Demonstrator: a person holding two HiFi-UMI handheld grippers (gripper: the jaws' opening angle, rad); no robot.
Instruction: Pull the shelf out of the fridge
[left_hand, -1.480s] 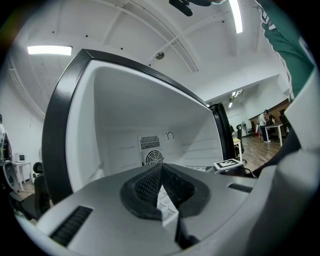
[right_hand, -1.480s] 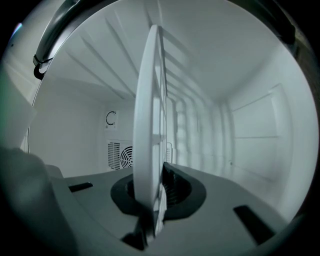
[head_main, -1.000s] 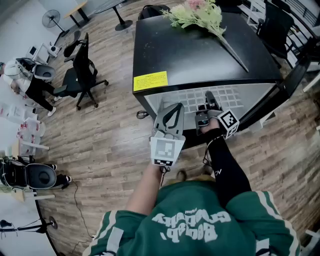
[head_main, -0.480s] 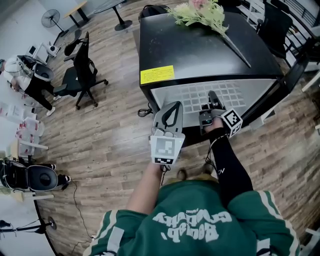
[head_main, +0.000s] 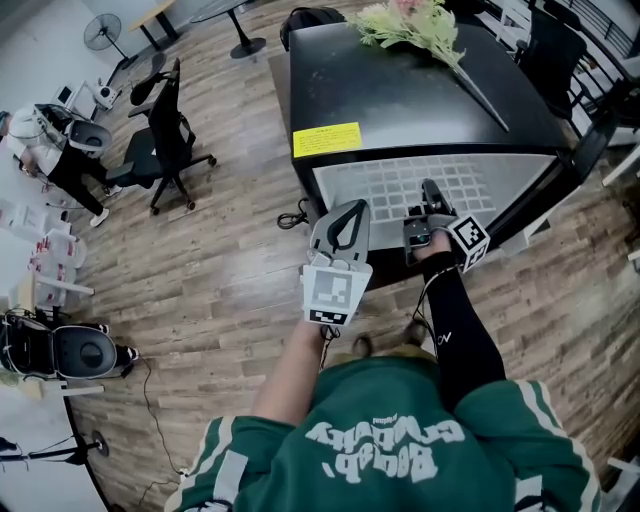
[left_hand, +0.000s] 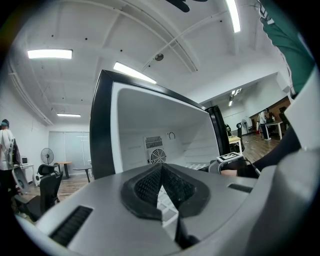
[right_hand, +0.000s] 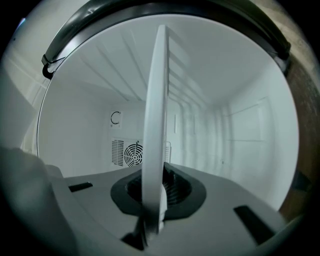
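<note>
A small black fridge (head_main: 400, 90) stands with its front open toward me. Its white grid shelf (head_main: 400, 185) sticks partly out of the opening. My right gripper (head_main: 428, 192) is shut on the shelf's front edge. In the right gripper view the shelf (right_hand: 156, 125) runs edge-on between the pads (right_hand: 172, 192), with the white fridge interior behind it. My left gripper (head_main: 347, 212) hangs in front of the fridge's left side, shut with nothing in it. In the left gripper view its tips (left_hand: 161, 167) meet, facing the open fridge (left_hand: 102, 125).
The fridge door (head_main: 570, 180) is swung open at the right. A bunch of flowers (head_main: 410, 25) lies on the fridge top, which bears a yellow label (head_main: 326, 139). A cable (head_main: 292, 218) lies beside the fridge. An office chair (head_main: 165, 150) and a person (head_main: 50, 150) are at the left.
A little more of the white shelf shows outside the fridge than a second ago. The right gripper stays shut on its edge. The left gripper has hardly moved.
</note>
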